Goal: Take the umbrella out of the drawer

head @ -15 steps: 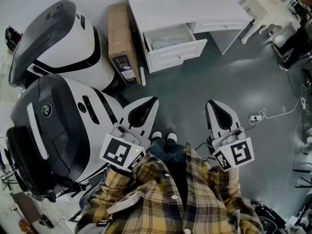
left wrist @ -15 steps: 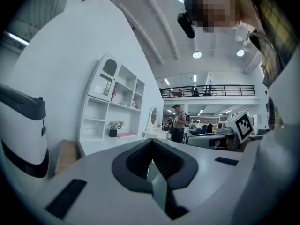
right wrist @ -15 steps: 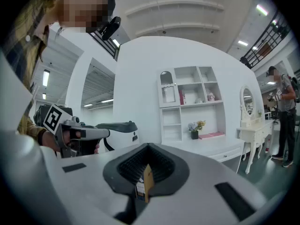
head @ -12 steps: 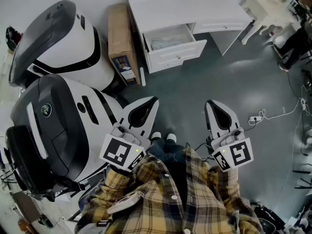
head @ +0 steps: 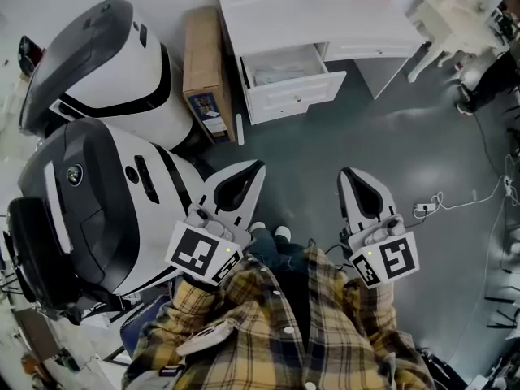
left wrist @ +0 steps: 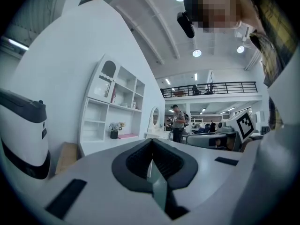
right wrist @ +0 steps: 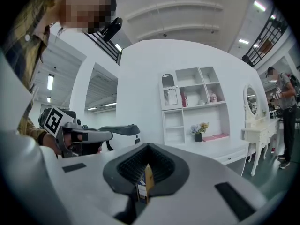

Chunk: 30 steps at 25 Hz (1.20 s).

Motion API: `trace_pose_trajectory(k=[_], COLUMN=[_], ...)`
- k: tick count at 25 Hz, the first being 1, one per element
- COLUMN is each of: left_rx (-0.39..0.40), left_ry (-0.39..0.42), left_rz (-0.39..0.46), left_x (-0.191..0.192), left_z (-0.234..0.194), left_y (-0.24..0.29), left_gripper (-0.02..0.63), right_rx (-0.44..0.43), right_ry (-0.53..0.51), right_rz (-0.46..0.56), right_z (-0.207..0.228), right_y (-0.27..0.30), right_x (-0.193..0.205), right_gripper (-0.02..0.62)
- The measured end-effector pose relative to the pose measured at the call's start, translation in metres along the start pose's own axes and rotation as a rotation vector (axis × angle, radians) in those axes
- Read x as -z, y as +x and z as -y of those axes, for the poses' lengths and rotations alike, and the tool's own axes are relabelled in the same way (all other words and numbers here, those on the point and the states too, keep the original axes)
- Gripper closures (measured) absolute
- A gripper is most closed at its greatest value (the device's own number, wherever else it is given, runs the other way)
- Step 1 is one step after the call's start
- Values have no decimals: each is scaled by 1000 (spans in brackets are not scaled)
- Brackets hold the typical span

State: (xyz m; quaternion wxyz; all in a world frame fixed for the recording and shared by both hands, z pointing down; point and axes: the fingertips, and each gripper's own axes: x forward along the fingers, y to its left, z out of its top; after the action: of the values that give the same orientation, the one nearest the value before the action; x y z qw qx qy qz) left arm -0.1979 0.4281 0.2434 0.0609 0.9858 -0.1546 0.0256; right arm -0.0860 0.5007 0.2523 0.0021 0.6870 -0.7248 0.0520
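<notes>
The white desk (head: 325,23) stands at the top of the head view with one drawer (head: 294,92) pulled open. Inside the drawer lie pale things; I cannot make out an umbrella among them. My left gripper (head: 258,166) and right gripper (head: 350,171) are held level above the grey floor, well short of the drawer, side by side. Both are shut with nothing between the jaws, as the left gripper view (left wrist: 151,143) and the right gripper view (right wrist: 146,150) also show. The desk (right wrist: 229,150) and its shelf unit (right wrist: 194,102) lie ahead in the right gripper view.
Two big white-and-black machines (head: 97,63) (head: 89,210) fill the left side. A cardboard box (head: 203,71) leans between them and the desk. A cable with a plug (head: 435,205) lies on the floor at right. A white dressing table (head: 455,10) stands top right.
The head view has shifted slightly, so the desk and floor cable sit a little differently. Both grippers stay shut and in much the same place.
</notes>
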Motion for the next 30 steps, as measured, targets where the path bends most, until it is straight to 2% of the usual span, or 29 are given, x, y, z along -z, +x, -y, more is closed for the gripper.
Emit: trace_pose_trajectory(k=[7,14,21,30], left_rx=[-9,-32,-45,-33], left_ry=[-4,-21,-21,-47], left_rz=[-12,-23,-31,-42], left_x=[6,14,9,-8], left_z=[8,-12,-61,-149], left_y=[8,27,69,151], left_gripper=[586,586,586,586], right_rx=[-25,-48,-48,-45], right_ry=[16,40,53,55], right_rz=[-10,-27,-44,-95], right_z=[6,20,52,106], right_y=[-3,21,73,180], right_x=[6,14,14,5], right_gripper=[578,578,578,578])
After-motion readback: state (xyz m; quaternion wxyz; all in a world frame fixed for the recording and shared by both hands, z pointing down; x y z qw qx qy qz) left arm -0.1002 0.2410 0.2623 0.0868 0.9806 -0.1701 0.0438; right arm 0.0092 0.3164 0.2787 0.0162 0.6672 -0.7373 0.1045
